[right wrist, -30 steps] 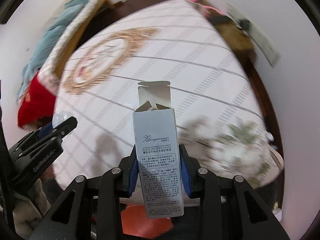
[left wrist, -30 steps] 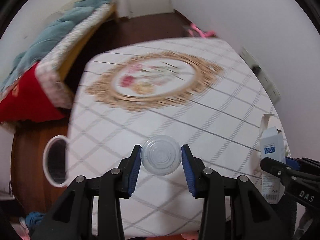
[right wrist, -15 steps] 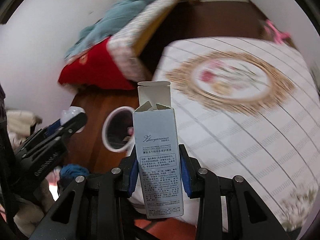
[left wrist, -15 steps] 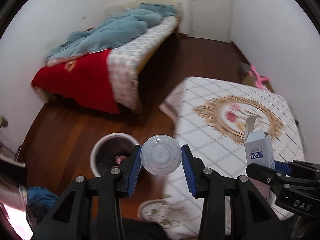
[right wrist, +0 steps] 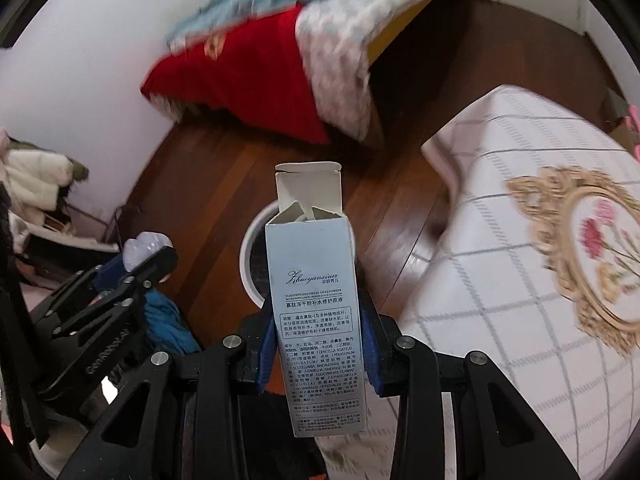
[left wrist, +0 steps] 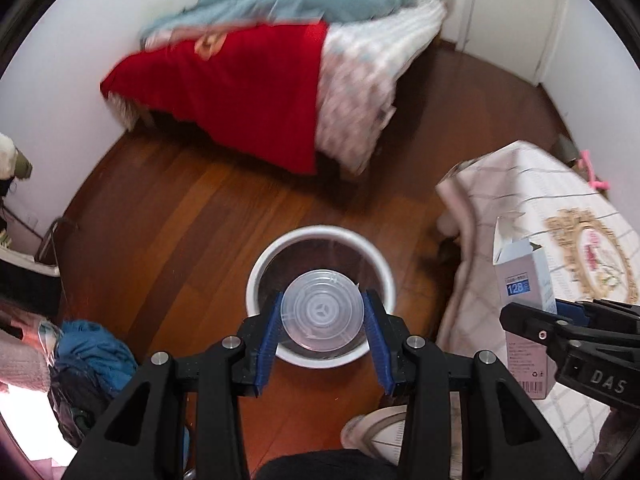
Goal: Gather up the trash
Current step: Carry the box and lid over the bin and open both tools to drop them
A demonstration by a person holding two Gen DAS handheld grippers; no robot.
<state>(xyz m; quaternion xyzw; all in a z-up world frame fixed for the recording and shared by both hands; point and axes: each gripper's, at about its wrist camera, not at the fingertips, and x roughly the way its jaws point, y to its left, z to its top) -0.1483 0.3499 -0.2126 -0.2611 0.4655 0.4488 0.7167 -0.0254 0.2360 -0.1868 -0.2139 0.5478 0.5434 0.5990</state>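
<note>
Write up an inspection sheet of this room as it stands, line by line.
Surface: wooden floor; table under a checked cloth at right.
Job's things: clear plastic lid lined up in view with the white bin; opened carton.
Clutter: blue cloth heap on the floor.
Grippers: left gripper shut on the lid; right gripper shut on the carton.
Cables: nothing seen.
Surroundings: bed with red blanket, white walls.

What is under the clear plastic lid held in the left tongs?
The white trash bin on the wooden floor sits under the clear lid in the left tongs. Its dark interior is largely covered by the lid, so contents cannot be seen.
</note>
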